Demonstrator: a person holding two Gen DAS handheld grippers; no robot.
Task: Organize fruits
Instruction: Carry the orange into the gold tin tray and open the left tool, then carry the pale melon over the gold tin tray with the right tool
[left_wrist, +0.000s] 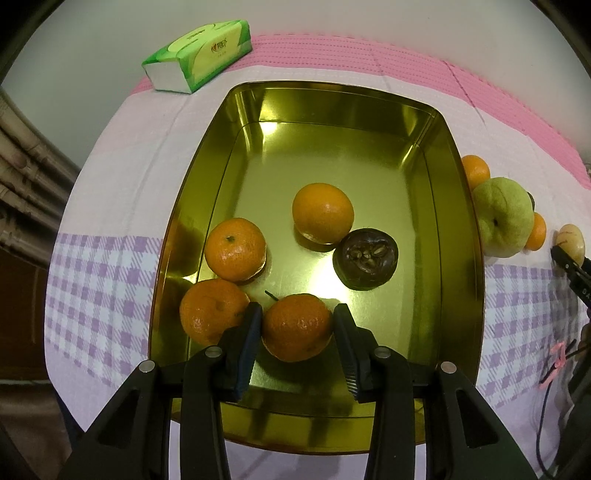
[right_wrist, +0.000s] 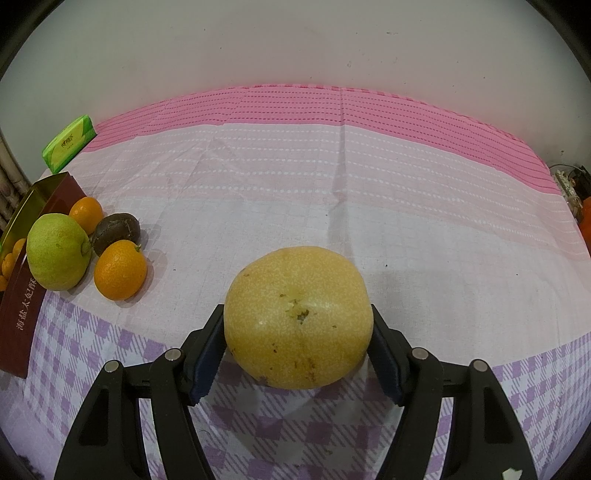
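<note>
A gold tin tray holds several oranges and a dark mangosteen. My left gripper is closed on an orange at the tray's near end, beside another orange. My right gripper is shut on a large yellow pear, low over the cloth. Left of it lie a green pear, two oranges and a dark fruit, next to the tray's red side. The right gripper also shows in the left wrist view.
A green tissue pack lies at the back left of the table; it also shows in the right wrist view. The pink and purple checked cloth covers the table. Cables and an orange item sit at the right edge.
</note>
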